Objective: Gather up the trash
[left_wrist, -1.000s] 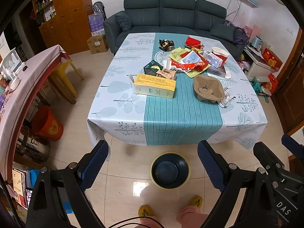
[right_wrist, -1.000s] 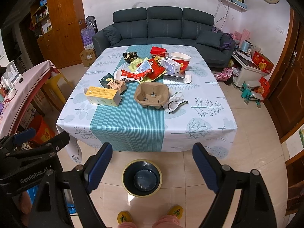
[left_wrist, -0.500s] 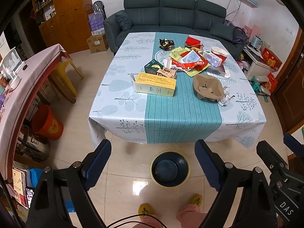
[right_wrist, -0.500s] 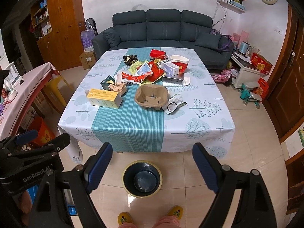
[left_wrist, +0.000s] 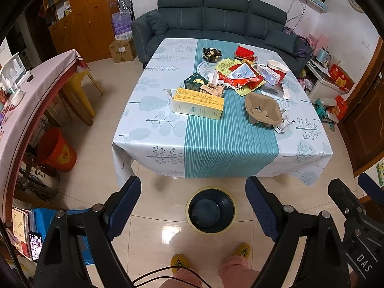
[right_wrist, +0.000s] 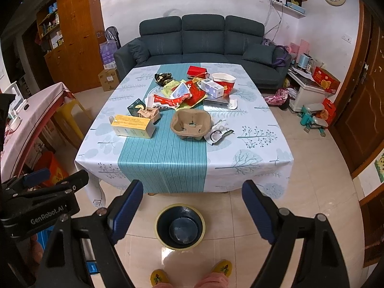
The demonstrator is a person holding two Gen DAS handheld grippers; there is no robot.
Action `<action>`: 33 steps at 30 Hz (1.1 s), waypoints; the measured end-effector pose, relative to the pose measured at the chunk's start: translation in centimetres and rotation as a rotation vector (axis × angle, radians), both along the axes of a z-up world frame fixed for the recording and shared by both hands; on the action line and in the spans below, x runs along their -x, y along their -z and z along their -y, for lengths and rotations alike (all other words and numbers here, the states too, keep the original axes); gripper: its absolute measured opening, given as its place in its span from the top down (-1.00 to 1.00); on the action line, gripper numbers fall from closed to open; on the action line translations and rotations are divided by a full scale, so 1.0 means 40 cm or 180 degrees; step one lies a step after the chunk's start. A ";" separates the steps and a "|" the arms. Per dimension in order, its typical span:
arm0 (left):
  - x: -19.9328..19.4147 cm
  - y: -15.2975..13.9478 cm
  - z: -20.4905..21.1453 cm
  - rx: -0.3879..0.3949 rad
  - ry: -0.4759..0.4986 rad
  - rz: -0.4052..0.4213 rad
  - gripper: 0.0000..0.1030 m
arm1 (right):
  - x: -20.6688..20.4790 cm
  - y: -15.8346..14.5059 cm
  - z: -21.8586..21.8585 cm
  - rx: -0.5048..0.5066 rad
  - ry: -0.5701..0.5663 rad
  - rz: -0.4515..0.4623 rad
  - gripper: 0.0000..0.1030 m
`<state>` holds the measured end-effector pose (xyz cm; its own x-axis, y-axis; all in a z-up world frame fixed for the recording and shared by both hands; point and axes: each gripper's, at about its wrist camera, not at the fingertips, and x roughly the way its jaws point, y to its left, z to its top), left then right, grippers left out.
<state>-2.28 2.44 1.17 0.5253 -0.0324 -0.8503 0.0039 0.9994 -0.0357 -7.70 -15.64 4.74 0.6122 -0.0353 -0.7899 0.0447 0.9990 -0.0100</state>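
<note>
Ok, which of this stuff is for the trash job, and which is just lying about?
Job: yellow box, pulp tray, red wrappers, paper cup, bin.
Lying about: sofa, orange bucket, yellow stool.

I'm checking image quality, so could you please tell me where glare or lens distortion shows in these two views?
Left wrist view: a ceiling-light glare patch on the floor tiles beside the bin; the table edges bow. Right wrist view: black corner vignette, the door frame curves.

1. Left gripper: black frame, blue finger pads, silver screws, white "GenRobot.AI" lettering.
2. Right gripper: same build, "DAS" marking.
3. Person: pink trousers, yellow slippers; thin black cable.
</note>
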 end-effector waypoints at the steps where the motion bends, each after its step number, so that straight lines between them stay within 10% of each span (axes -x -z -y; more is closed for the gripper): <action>1: 0.001 -0.002 -0.003 0.0004 0.0002 0.0009 -0.70 | -0.002 -0.002 -0.002 -0.0005 0.0009 -0.0005 -0.57; 33: -0.037 -0.046 -0.040 -0.0006 0.0489 0.0199 -0.70 | 0.015 0.001 -0.058 -0.0016 0.0377 0.0159 -0.54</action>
<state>-0.79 4.03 3.00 0.5661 -0.1149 -0.8163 0.1587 0.9869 -0.0288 -8.31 -13.33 4.70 0.6425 -0.1059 -0.7590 0.1628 0.9867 0.0002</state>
